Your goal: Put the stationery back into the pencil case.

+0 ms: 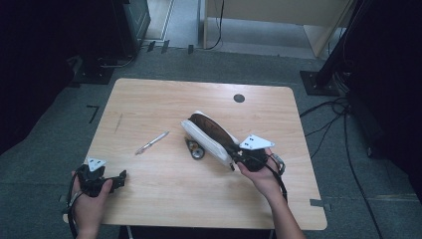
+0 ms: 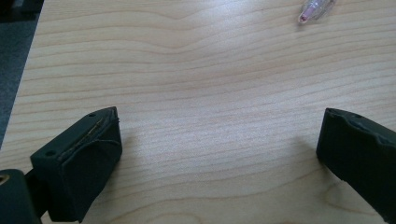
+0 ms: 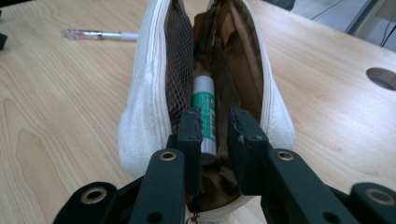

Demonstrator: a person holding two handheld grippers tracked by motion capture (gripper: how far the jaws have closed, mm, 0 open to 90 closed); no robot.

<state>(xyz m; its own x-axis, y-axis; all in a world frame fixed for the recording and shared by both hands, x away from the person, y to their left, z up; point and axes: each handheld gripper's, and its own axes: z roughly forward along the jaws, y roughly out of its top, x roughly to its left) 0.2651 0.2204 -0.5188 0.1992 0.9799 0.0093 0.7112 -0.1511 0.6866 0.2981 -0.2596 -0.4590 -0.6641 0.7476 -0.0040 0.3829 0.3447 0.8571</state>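
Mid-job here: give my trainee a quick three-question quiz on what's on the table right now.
1. True or false: the left claw stands open above the light wooden table.
2. What lies inside the open white fabric pouch? A) a green-and-white glue stick B) scissors C) an eraser
3. Which slim writing tool lies on the table outside the pouch?
Key: 1 true; 2 A; 3 the clear plastic pen.
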